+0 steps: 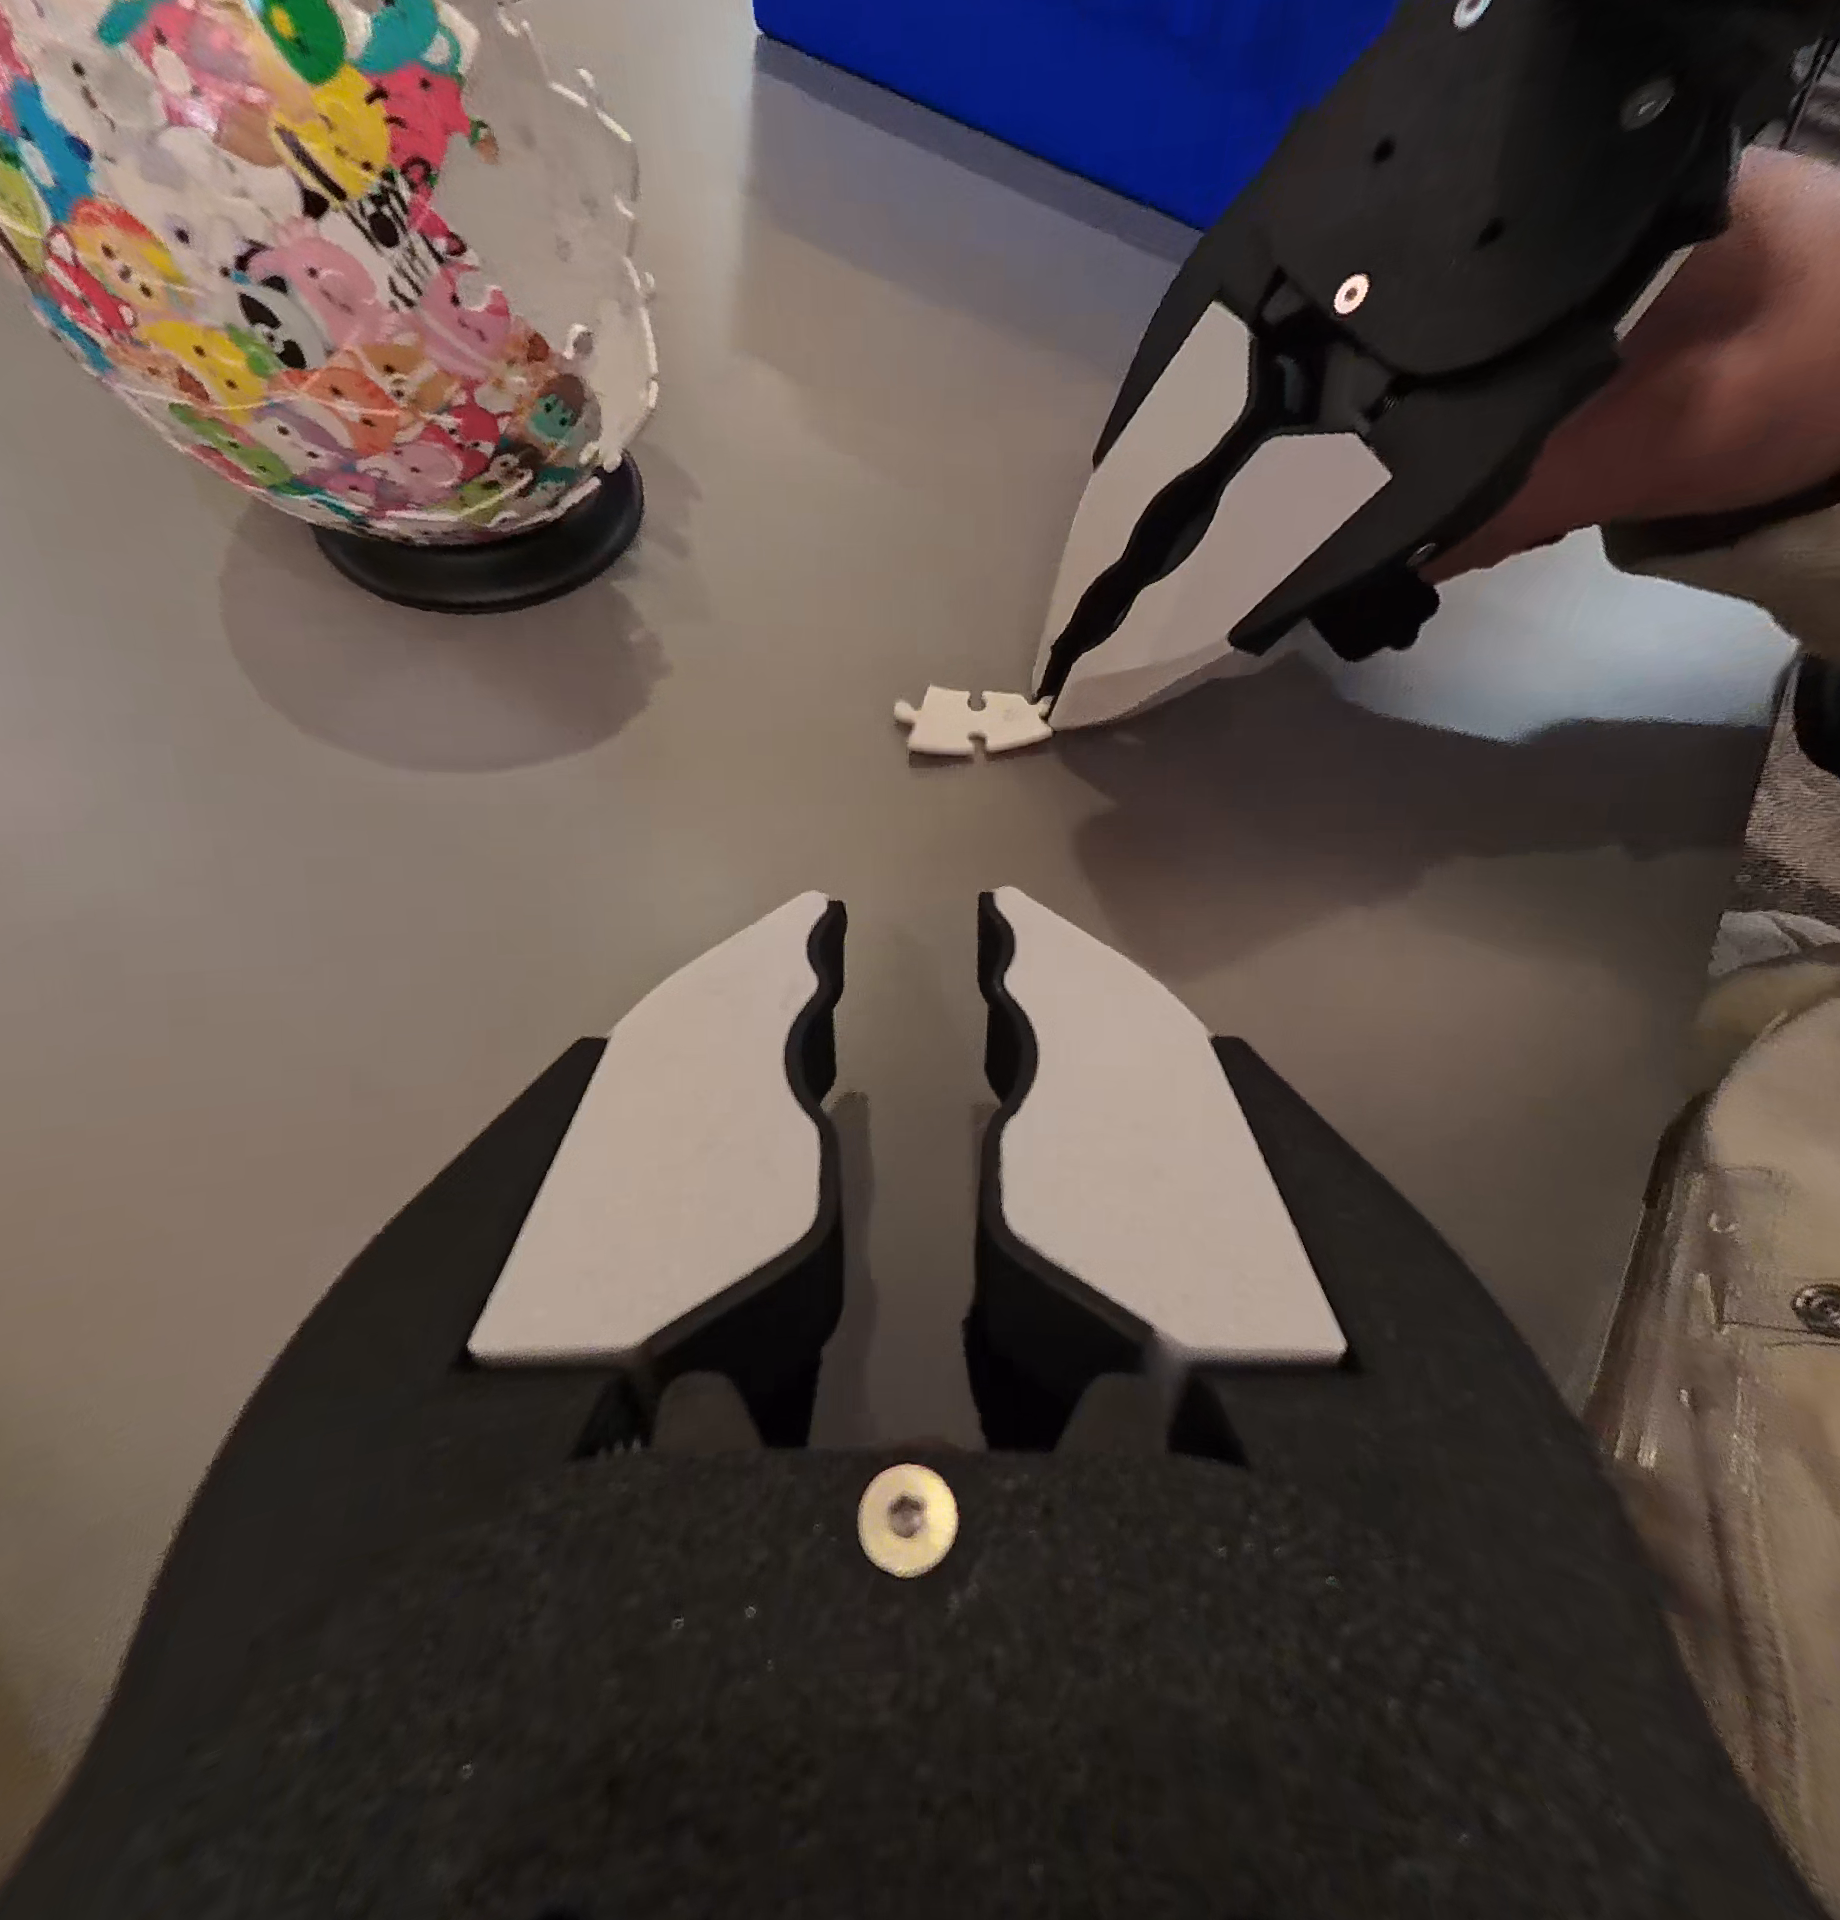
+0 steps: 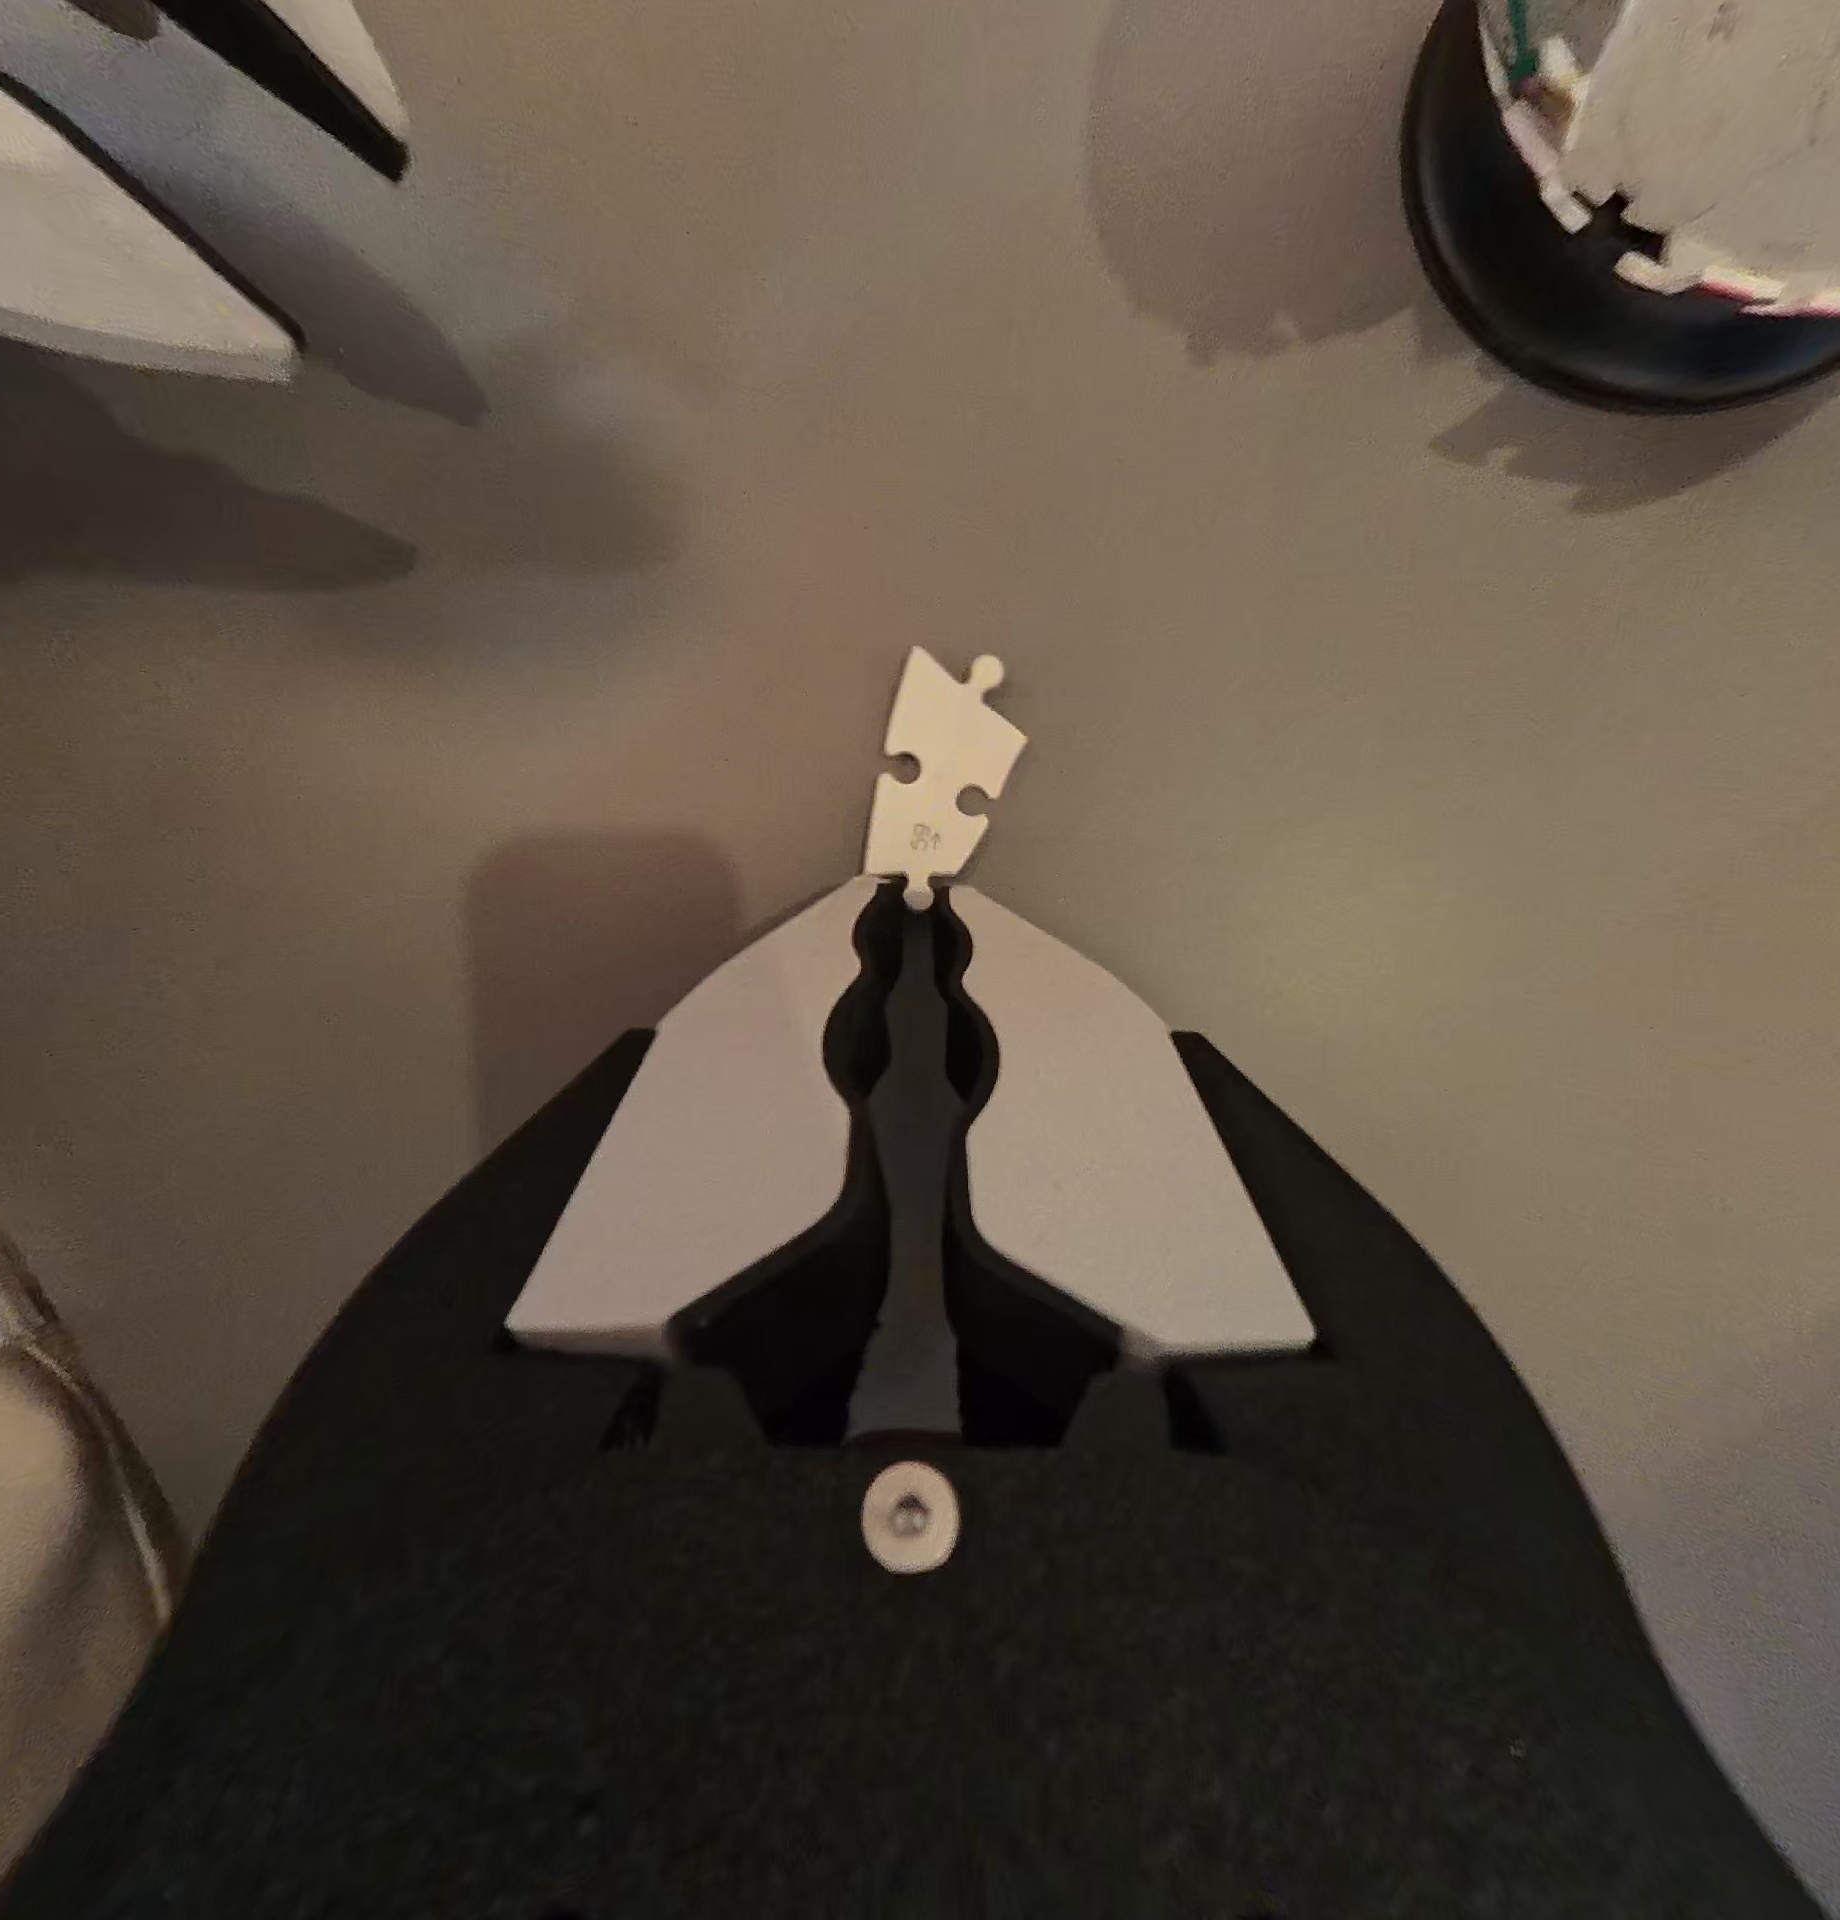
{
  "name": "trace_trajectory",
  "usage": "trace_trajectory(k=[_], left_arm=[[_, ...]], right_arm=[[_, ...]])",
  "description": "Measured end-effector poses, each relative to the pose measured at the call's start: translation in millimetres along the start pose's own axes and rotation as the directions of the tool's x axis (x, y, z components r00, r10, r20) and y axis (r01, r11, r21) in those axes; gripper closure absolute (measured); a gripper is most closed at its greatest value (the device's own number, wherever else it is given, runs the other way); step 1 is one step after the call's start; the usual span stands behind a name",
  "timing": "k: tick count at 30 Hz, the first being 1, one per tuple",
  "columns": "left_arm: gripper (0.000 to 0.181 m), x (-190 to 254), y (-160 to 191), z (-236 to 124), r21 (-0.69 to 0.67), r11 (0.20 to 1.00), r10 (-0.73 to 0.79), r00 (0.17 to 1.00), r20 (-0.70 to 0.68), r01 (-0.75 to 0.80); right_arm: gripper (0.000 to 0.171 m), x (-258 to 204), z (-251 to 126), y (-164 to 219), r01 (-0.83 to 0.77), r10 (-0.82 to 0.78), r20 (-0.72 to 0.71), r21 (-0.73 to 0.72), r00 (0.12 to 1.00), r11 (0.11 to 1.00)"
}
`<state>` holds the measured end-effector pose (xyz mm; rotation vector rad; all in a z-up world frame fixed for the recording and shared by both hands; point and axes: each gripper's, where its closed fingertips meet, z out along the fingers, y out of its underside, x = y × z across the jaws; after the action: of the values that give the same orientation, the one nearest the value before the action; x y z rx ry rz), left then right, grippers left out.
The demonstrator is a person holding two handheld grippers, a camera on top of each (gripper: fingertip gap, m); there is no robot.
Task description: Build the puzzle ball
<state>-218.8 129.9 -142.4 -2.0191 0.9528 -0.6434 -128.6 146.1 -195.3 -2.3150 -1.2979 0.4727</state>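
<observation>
Nearest in the left wrist view: left hand-held gripper (image 1: 911,914), parted by a clear gap, nothing between the fingers, above the grey desk (image 1: 480,852). Beyond it, white puzzle piece (image 1: 973,719) flat on the desk, blank side up, made of two joined segments. Right hand-held gripper (image 1: 1046,694) tipped steeply down, nearly closed, tips pinching the piece's near knob (image 2: 921,894) in the right wrist view. Far left, well apart from the piece: partly built puzzle ball (image 1: 292,270), colourful cartoon print, jagged open edge, seated on a black ring stand (image 1: 480,566). Farthest back, a blue box (image 1: 1051,94). Beige sleeve (image 1: 1778,1351) at right edge.
</observation>
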Motion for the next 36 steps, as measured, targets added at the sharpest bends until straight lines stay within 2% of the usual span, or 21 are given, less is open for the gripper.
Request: trace_trajectory(k=[2,4,7,15,17,20,24,28,32,36], left_arm=[[0.157,2.1,-0.5,-0.6,0.0,1.0,0.003,1.0,0.001,-0.003],[0.157,3.2,-1.9,-2.5,0.01,1.0,-0.003,1.0,-0.003,0.003],[0.158,1.0,-1.7,-5.4,0.015,1.0,-0.017,1.0,-0.002,0.017],[0.159,-2.0,-3.7,-10.8,0.034,0.998,-0.047,0.999,-0.014,0.047],[0.159,-2.5,-4.0,-11.5,0.036,0.998,-0.045,0.999,-0.012,0.046],[0.159,-3.6,-3.3,-12.3,0.035,0.998,-0.045,0.999,-0.009,0.045],[0.159,-3.9,-3.2,-12.7,0.035,0.998,-0.043,0.999,-0.009,0.043],[0.159,-3.0,-2.4,-12.2,0.03,0.999,-0.034,0.999,-0.011,0.034],[0.159,0.2,-2.8,-12.1,0.028,1.0,-0.009,1.0,-0.018,0.009],[0.159,8.0,-1.6,-11.9,0.022,0.999,0.029,0.998,-0.058,-0.028]], right_arm=[[0.152,-2.4,-0.7,-0.6,-0.005,0.005,-0.005,0.013,1.0,1.0],[0.147,-7.8,-4.3,0.4,0.017,-0.017,0.012,0.013,1.0,1.0],[0.152,-7.0,-10.9,1.3,0.051,-0.051,0.013,0.027,0.999,0.998],[0.155,-27.6,2.2,-7.8,0.01,-0.013,0.128,0.03,0.992,1.0],[0.155,-36.2,-1.3,-16.5,0.016,-0.029,0.153,0.083,0.988,0.996],[0.156,-26.4,-7.7,-16.2,0.033,-0.043,0.106,0.094,0.993,0.995],[0.156,1.0,-14.5,-15.0,0.203,-0.2,-0.031,0.138,0.979,0.969],[0.157,22.7,-9.6,-12.7,0.463,-0.454,-0.09,0.174,0.887,0.869],[0.162,16.5,-6.4,-13.2,0.579,-0.604,0.02,0.259,0.797,0.773],[0.155,18.6,1.4,-8.9,0.622,-0.661,0.13,0.243,0.739,0.744]])
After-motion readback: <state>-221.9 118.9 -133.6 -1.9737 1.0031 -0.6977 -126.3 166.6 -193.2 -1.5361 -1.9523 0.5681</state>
